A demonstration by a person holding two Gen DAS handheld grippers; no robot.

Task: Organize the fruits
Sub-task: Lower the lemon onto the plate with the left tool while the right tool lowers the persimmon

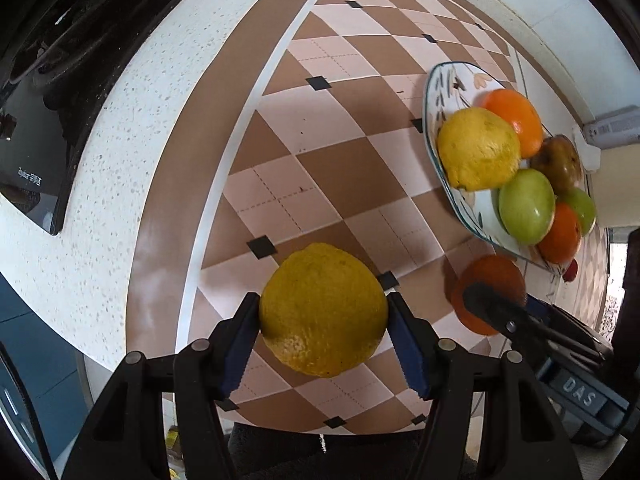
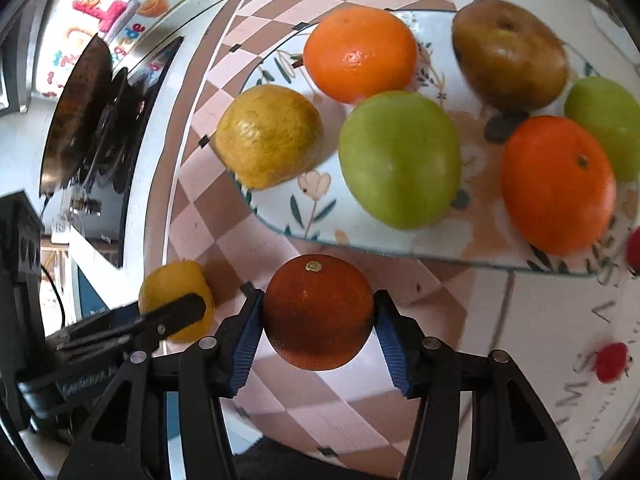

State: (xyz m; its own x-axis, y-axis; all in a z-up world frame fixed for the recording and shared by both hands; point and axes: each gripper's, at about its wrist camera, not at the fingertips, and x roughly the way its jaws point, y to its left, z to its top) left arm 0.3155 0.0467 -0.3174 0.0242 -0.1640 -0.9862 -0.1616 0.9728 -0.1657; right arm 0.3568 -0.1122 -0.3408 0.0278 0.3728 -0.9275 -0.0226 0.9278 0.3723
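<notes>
Left claw (image 1: 323, 316) clamped on a yellow lemon (image 1: 323, 310) above the checkered surface (image 1: 320, 128), right claw (image 2: 319, 320) gripping a dark orange (image 2: 318, 312) just short of the flowered plate (image 2: 280, 216) that holds other fruit.

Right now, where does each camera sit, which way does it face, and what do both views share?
Left wrist: on the left gripper, looking down at the checkered mat; its fingers clamp a yellow citrus.
Right wrist: on the right gripper, angled down toward the floral plate; its fingers clamp a dark orange.
Shared: plate, both held fruits, and each view shows the other gripper.
</notes>
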